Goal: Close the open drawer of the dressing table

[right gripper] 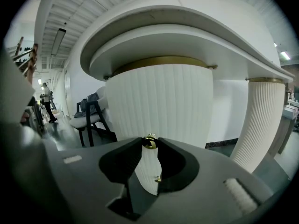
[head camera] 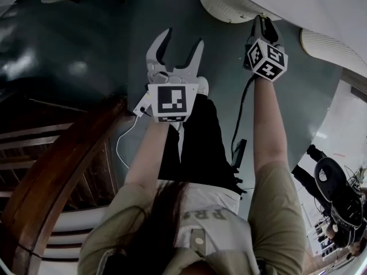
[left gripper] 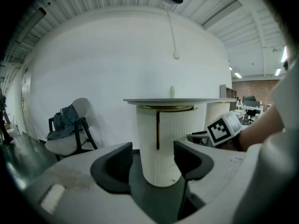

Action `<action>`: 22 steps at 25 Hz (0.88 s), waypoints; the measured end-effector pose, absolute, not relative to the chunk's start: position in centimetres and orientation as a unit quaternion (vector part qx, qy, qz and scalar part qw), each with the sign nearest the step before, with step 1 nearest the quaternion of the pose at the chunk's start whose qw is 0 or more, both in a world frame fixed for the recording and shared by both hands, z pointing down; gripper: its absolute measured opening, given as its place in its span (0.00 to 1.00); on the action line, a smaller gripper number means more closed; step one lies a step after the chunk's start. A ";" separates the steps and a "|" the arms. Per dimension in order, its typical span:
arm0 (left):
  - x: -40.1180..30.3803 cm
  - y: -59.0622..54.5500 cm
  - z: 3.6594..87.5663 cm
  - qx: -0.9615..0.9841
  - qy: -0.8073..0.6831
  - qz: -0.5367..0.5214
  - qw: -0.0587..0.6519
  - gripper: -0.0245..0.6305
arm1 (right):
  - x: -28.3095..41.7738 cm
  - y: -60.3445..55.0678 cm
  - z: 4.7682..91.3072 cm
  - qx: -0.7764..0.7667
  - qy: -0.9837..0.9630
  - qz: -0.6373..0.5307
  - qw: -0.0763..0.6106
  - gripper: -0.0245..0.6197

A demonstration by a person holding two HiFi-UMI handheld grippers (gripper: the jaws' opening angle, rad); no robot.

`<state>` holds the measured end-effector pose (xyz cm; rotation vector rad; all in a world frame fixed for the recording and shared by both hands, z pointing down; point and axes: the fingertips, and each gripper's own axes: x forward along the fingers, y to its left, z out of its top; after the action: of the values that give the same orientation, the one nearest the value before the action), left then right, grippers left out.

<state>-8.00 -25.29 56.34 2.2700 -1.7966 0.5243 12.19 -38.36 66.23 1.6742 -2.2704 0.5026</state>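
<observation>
The dressing table (head camera: 229, 4) is white, with a rounded top (right gripper: 187, 27) over a fluted, curved drawer front (right gripper: 163, 101) under a gold band. My right gripper (right gripper: 150, 146) reaches up to this front, and its jaw tips are shut on a small gold knob (right gripper: 150, 142). A second gold knob (right gripper: 158, 178) shows lower between the jaws. In the head view the right gripper (head camera: 262, 24) sits at the table's edge. My left gripper (head camera: 182, 39) hangs open over the floor, holding nothing. Its own view shows the left gripper (left gripper: 153, 153) facing the fluted drum (left gripper: 161, 162), with the right gripper's marker cube (left gripper: 224, 127) beside it.
A fluted white leg (right gripper: 261, 120) stands right of the drawer. A chair (left gripper: 70, 134) with clothes on it sits by the wall at left. A dark wooden railing (head camera: 63, 165) runs at my left side. An office chair (head camera: 338, 193) is at far right. A person (right gripper: 46, 101) stands far off.
</observation>
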 end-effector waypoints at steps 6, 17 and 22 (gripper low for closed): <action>-7.0 -24.9 55.4 0.775 -0.603 0.167 0.093 0.48 | 12.2 -37.5 65.2 0.579 -0.785 0.172 0.135 0.21; -7.2 -27.1 55.9 0.768 -0.611 0.168 0.096 0.48 | 11.5 -40.5 65.6 0.564 -0.797 0.174 0.128 0.20; -7.1 -27.9 56.5 0.767 -0.610 0.172 0.096 0.48 | 11.6 -41.1 66.1 0.557 -0.801 0.176 0.131 0.20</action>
<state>-7.14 -27.88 56.46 2.2736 -1.8076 0.5083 11.57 -41.10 66.05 1.6161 -2.3261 0.5109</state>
